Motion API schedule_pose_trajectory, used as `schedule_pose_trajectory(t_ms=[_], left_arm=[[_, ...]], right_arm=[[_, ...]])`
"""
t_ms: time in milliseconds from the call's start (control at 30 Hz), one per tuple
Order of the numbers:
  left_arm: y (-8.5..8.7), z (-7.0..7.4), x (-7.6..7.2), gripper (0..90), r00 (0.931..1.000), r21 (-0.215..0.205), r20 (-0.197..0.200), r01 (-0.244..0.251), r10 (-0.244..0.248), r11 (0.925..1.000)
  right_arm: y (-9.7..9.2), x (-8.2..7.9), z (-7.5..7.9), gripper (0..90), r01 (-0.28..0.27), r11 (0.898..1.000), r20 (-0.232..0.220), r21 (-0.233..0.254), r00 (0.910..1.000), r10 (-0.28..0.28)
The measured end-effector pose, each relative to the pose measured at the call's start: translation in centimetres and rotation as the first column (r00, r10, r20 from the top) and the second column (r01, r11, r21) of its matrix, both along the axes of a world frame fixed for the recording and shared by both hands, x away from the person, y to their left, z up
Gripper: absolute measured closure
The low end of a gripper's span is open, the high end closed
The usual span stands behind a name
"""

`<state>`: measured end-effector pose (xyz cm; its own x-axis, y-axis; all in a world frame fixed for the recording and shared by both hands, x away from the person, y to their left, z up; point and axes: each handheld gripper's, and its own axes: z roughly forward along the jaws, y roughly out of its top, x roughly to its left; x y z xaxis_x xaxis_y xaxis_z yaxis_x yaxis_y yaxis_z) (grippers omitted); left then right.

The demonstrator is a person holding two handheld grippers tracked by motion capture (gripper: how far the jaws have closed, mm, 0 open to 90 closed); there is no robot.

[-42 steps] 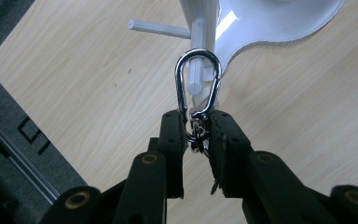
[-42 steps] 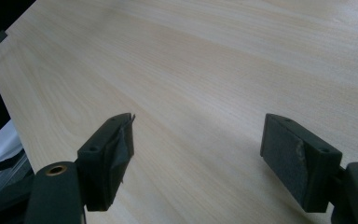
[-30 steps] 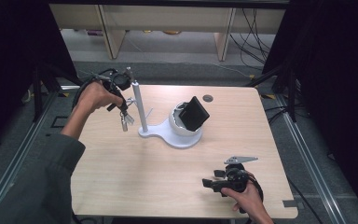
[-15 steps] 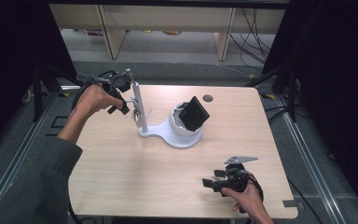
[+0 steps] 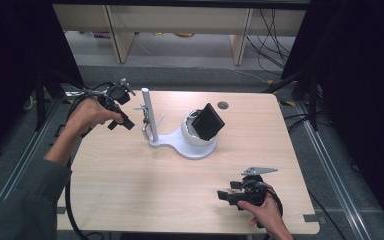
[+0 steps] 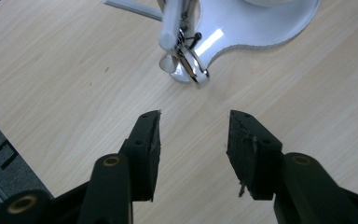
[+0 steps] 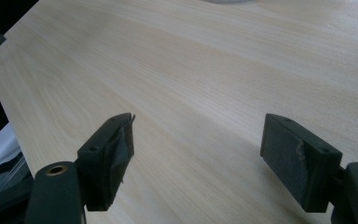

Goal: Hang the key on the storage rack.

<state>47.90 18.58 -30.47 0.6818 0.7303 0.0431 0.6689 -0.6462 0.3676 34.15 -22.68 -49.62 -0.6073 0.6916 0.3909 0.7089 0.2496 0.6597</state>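
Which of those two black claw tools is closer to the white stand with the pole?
The left gripper, held just beside the white stand and its pole. The right gripper rests far off at the table's near edge.

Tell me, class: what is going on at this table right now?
A person holds a tool in each hand. The left tool has just been opening beside the white stand's post, where a metal key ring hangs; nothing is between its jaws. The right tool rests open on the table.
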Motion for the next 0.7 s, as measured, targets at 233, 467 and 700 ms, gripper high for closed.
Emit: schedule_pose_trajectory(t_ms=[233, 467, 700], left_arm=[[0.4, -0.7, -1.3, 48.0, 0.9994, -0.025, -0.007, 0.034, -0.034, 0.9991], [0.5, -1.9, -2.8, 36.5, 0.9993, -0.071, 0.028, 0.028, -0.026, 0.9971], [0.4, -3.7, -4.4, 28.5, 0.9984, -0.116, 0.048, 0.035, -0.03, 0.9926]], right_arm=[[0.1, -0.1, 0.1, 26.7, 0.009, 1.0, 0.001, -0.013, 1.0, -0.009], [0.2, -0.2, 0.2, 26.7, 0.015, 1.0, -0.023, 0.005, 0.9996, -0.015], [0.0, 0.0, 0.0, 26.7, 0.0, 1.0, 0.002, 0.007, 1.0, 0.0]])
